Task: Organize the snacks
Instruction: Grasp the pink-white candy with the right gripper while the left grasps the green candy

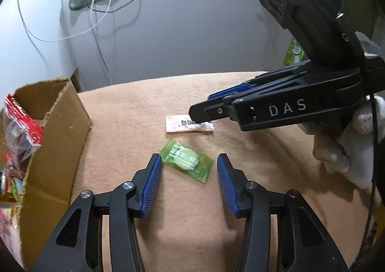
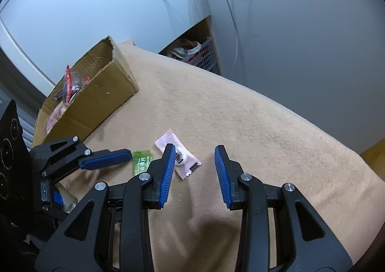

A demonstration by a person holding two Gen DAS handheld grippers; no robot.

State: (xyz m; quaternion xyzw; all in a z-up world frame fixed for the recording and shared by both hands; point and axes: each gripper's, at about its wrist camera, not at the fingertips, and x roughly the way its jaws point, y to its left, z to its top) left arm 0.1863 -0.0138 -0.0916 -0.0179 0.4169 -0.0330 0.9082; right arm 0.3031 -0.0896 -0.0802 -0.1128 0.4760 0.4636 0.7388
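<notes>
So we're partway through the snack tidy-up, and judging by what's lying around we'd guess we're near the tail end. The cardboard box [image 1: 55, 132] already has a bunch of stuff in it: a clear bag with a red edge [image 1: 22, 125] sticking up over its rim, plus a few other colorful wrappers further down inside that we can't really make out.

What's left, as far as we can see, is two small pieces out on the tan blanket [image 2: 252, 115], both to the right of the box and well apart from it. The green candy [image 1: 187, 160] is the one nearer the box, and the pink packet [image 1: 189, 123] lies just beside it, a bit farther off. Neither is in the box yet, so that's the remaining work.

Our left gripper [image 1: 189, 173] has its blue pads spread wide, nothing held, with the green candy lying right between the tips, and one pad is just about at the wrapper's edge. Looks lined up for a pinch, but it hasn't closed.

Our right gripper [image 2: 194, 166] is also spread open and empty. From its own camera the pink packet [image 2: 179, 157] sits by its left pad, partly hidden behind it, more beside the gap than centered in it. We'd say it needs a little nudge over before closing.

Anything else off past the blanket's edge we can't tell from here.
</notes>
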